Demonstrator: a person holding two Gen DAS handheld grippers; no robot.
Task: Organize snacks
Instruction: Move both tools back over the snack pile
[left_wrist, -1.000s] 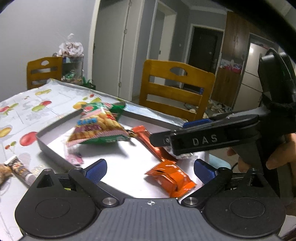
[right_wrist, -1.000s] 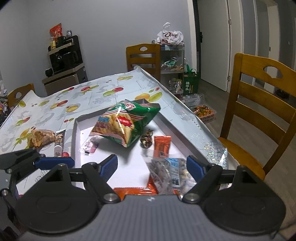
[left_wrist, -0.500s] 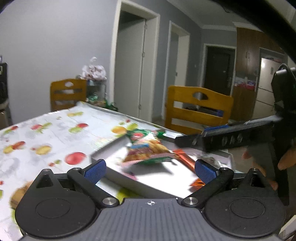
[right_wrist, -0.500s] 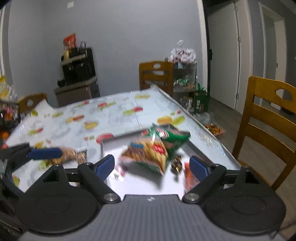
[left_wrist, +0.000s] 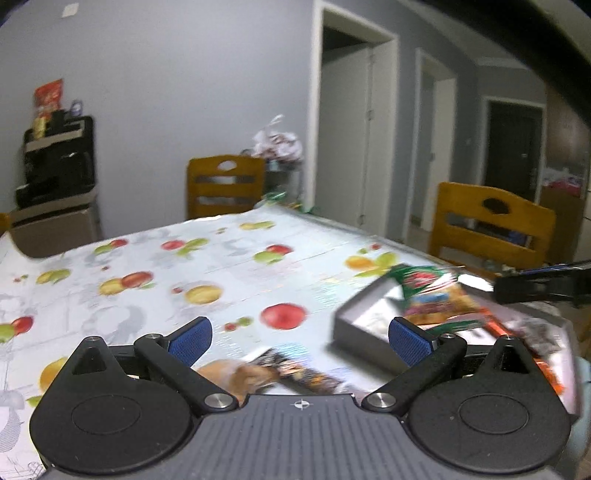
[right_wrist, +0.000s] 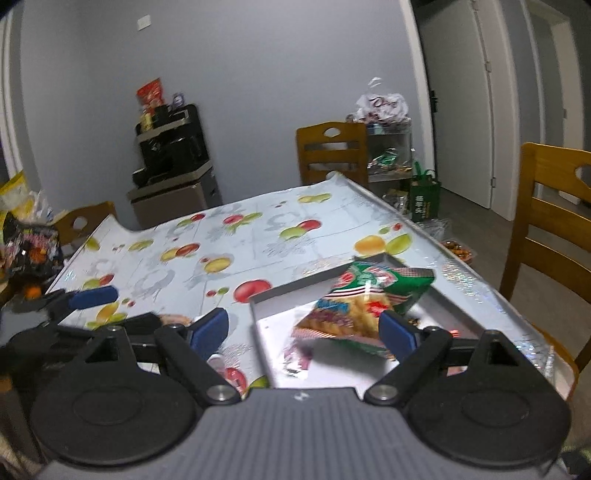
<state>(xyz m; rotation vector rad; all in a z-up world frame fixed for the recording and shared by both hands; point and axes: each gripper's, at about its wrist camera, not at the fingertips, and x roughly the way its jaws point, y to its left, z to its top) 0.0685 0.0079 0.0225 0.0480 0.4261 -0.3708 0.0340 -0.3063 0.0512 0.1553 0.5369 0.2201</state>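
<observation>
The left gripper (left_wrist: 300, 338) has its blue-padded fingers spread wide with nothing between them, held above the fruit-print tablecloth (left_wrist: 207, 266). Just under and between its fingers, on the cloth, lie a tan-brown snack packet (left_wrist: 240, 374) and a dark wrapped bar (left_wrist: 301, 371), touching each other; blur hides their printing. The grey tray (left_wrist: 360, 325) sits to this gripper's right, outside its fingers. The right gripper (right_wrist: 304, 330) is likewise spread wide and empty, over the near left part of the tray (right_wrist: 260, 325). The green and yellow chip bag (right_wrist: 364, 308) lies tilted inside the tray, its lower right corner behind the right finger's pad (right_wrist: 397, 334) in this view; whether it touches the pad cannot be told. A small pink-marked wrapper (right_wrist: 297, 356) lies on the tray floor, below the bag and between the fingers. An orange packet (left_wrist: 550, 371) lies at the tray's near right side, seen from the left wrist.
</observation>
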